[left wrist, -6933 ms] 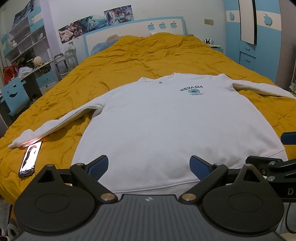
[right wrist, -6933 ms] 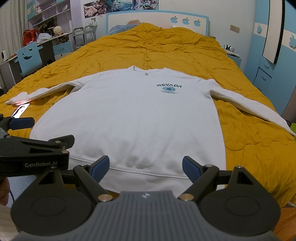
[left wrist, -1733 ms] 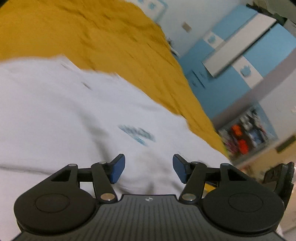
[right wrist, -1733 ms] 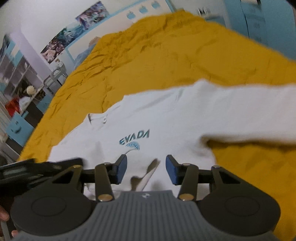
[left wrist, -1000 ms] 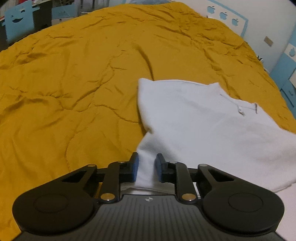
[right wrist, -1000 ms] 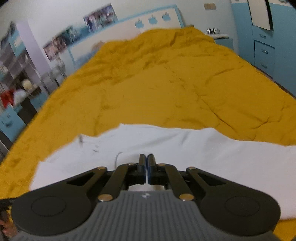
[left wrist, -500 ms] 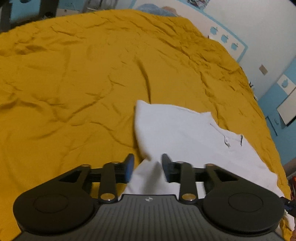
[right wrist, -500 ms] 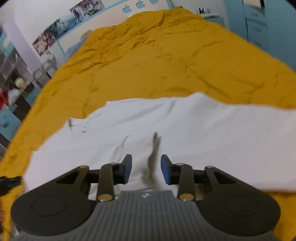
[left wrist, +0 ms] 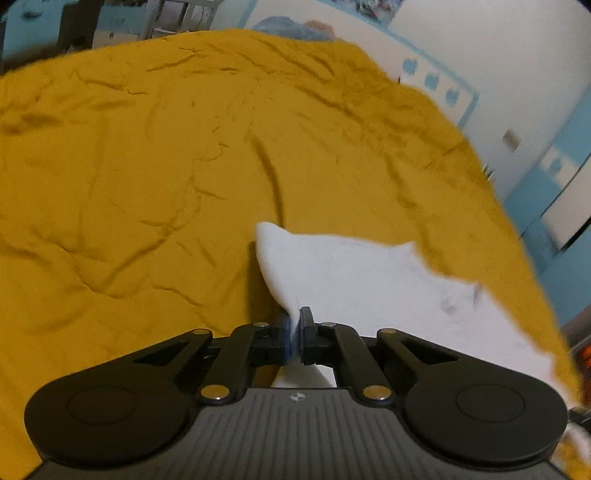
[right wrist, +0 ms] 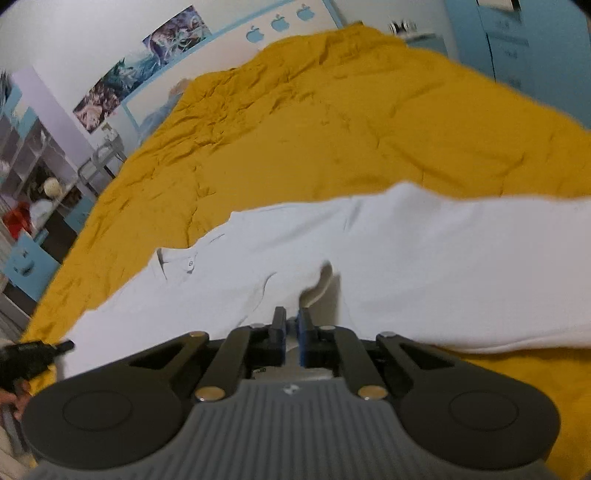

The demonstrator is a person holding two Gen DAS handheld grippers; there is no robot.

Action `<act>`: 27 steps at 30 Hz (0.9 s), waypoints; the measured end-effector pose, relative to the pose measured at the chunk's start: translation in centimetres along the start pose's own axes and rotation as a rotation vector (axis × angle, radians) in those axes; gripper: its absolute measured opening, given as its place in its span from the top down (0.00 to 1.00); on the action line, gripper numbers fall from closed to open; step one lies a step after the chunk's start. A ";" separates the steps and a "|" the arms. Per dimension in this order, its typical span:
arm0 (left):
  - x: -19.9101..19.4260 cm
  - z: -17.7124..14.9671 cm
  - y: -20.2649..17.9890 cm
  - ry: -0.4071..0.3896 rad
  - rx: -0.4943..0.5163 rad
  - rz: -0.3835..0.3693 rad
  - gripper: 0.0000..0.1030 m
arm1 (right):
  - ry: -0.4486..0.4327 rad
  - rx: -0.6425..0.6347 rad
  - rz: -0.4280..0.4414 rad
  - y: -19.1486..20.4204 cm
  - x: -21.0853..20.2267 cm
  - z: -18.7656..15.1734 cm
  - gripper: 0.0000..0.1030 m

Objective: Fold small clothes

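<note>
Left gripper (left wrist: pixel 294 334): jaws nearly closed, pinching a white fold of the sweatshirt (left wrist: pixel 354 273) between the blue pads.
Right gripper (right wrist: pixel 291 332): jaws drawn close together with white cloth between them; it grips the sweatshirt (right wrist: pixel 369 266) at a raised pucker.
Sweatshirt: lies on the yellow quilt (left wrist: pixel 129 166), spread wide across the bed, the cloth lifted a little at each grip.
Left view only: one rounded white corner stands up just ahead of the pads, casting a dark shadow on the quilt beside it; the cloth runs off to the right and down toward the bed's right edge.
Right view only: the neck opening with its small label (right wrist: pixel 190 263) lies left of the grip; a long white band stretches to the right edge of the frame; the other gripper's black body (right wrist: pixel 29 356) shows at far left, by the sweatshirt's left end.
Edges: in the left view the white cloth ends at the corner, and bare quilt fills the whole left and far side. In the right view the far edge of the cloth is a wavy line across the middle, with open quilt behind it up to the headboard (right wrist: pixel 280 26).
Room: wide wrinkled quilt on all far sides of the cloth in both views.
Surroundings: posters (right wrist: pixel 147 62) on the wall, shelves (right wrist: pixel 26 162) and a blue chair (right wrist: pixel 22 258) at left, blue wardrobe (right wrist: pixel 535 44) at right, all well apart from the cloth.
Blur: both views are smeared, so fine detail of the cloth is unclear.
</note>
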State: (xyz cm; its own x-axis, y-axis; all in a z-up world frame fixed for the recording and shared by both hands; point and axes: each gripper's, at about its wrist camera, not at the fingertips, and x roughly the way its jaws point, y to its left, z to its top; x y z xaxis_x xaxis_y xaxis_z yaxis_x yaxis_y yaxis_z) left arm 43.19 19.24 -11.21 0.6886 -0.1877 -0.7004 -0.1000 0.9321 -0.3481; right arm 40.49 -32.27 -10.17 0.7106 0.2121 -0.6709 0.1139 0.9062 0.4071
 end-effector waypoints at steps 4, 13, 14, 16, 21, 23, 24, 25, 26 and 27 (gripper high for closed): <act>3.1 -1.0 0.1 0.074 0.080 0.078 0.94 | 0.099 -0.011 -0.078 -0.5 2.5 -1.4 1.00; -0.7 -0.6 1.5 0.067 0.111 0.242 0.88 | 0.114 -0.017 -0.107 -1.0 3.3 -2.2 1.00; -1.5 -0.6 1.9 0.064 0.088 0.207 0.88 | 0.113 -0.019 -0.114 -1.0 3.3 -2.1 0.99; -3.3 -0.8 2.0 0.049 0.034 0.109 0.88 | 0.100 -0.026 -0.122 -0.8 2.9 -2.2 0.94; -4.4 -2.6 -0.7 0.045 0.102 -0.008 0.86 | 0.056 -0.056 -0.124 0.3 0.9 -2.3 0.83; -3.2 -3.6 -1.5 0.086 0.148 0.070 0.86 | 0.051 -0.068 -0.119 0.7 0.1 -2.5 0.82; -2.4 -4.1 -1.5 0.121 0.160 0.122 0.82 | 0.048 -0.074 -0.119 0.8 -0.4 -2.5 0.82; -1.8 -4.5 -1.4 0.139 0.170 0.150 0.78 | 0.044 -0.078 -0.119 0.8 -0.9 -2.7 0.82; -1.7 -4.8 -1.2 0.134 0.172 0.154 0.78 | 0.040 -0.081 -0.120 0.8 -1.5 -2.8 0.82; -1.8 -4.9 -1.0 0.130 0.159 0.156 0.77 | 0.035 -0.084 -0.122 0.6 -2.1 -2.9 0.82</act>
State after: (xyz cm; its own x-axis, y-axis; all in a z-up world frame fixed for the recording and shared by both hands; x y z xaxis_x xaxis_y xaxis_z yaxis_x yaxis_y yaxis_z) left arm 38.50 17.18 -12.63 0.5747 -0.0668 -0.8157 -0.0763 0.9880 -0.1346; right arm 37.04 -31.10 -10.28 0.6700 0.1097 -0.7342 0.1382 0.9533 0.2686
